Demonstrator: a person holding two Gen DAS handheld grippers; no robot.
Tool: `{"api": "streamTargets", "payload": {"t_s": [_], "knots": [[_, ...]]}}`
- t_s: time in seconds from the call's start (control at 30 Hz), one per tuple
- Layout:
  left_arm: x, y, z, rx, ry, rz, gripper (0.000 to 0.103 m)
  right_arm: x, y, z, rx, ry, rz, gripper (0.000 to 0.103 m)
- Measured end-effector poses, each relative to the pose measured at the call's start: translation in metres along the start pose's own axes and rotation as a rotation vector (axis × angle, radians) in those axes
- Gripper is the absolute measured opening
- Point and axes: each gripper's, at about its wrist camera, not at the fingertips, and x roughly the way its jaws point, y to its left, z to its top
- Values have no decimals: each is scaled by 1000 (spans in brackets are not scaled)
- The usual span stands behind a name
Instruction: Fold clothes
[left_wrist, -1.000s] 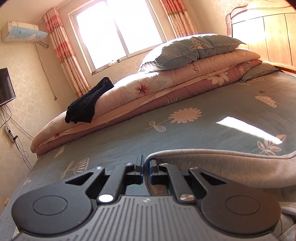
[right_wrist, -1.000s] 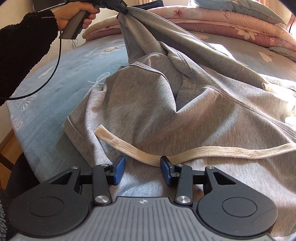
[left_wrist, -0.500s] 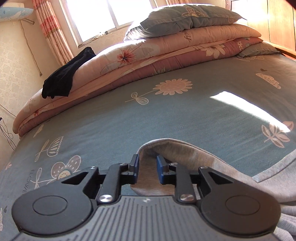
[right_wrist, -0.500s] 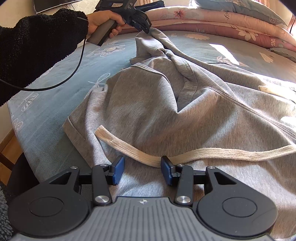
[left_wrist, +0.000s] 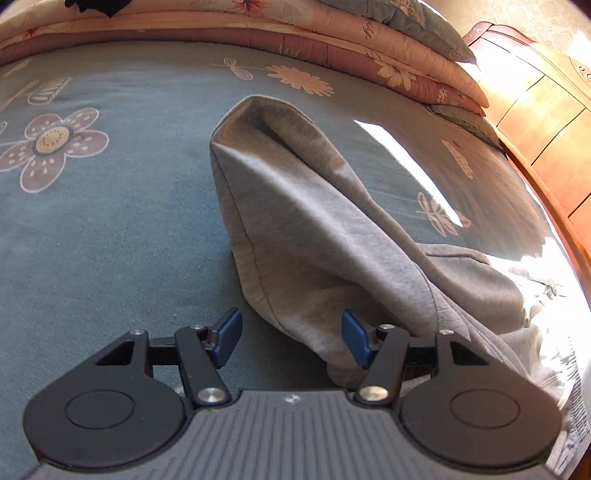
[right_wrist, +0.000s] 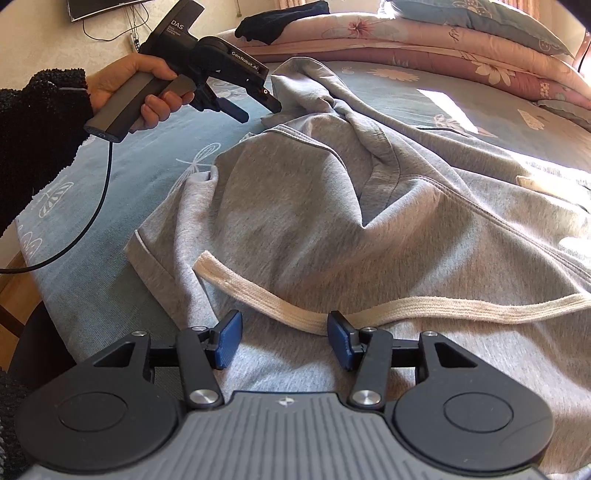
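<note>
One bed in a blue flowered sheet is seen, with a grey hoodie spread across it. A second ago its sleeve was pinched and lifted by the left hand-held gripper; now it has been lowered onto the sheet and released, the jaws opening around loose cloth. That stretch seems laid out for folding. The right hand-held gripper is held half open and widening over the drawstring, nothing being gripped. No containers are seen.

A rumpled grey cotton hoodie with a cream flat drawstring lay spread on the blue floral bedsheet.
</note>
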Motion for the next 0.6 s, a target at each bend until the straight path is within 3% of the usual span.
{"api": "streamTargets", "payload": {"t_s": [0.17,0.2,0.23,0.27,0.3,0.33,0.53,0.6], "knots": [[15,8,-10,-138,21,-102,56,-1,1,-1,4,1,-10,56],[17,8,-11,-152,18,-117,49,-1,1,-1,3,2,-11,56],[18,6,-11,-149,7,-118,37,-2,1,-1,2,2,-13,56],[19,5,-11,-145,-4,-120,19,-2,2,-1,1,3,-14,56],[18,3,-11,-138,-20,-112,12,-2,2,-1,-1,3,-15,56],[13,0,-9,-119,-49,-83,8,-2,2,-1,-2,4,-16,56],[-28,5,19,-44,-212,75,7,-2,1,-2,-11,4,-22,56],[-39,12,32,-11,-251,164,6,-1,2,-1,-18,4,-26,57]]}}
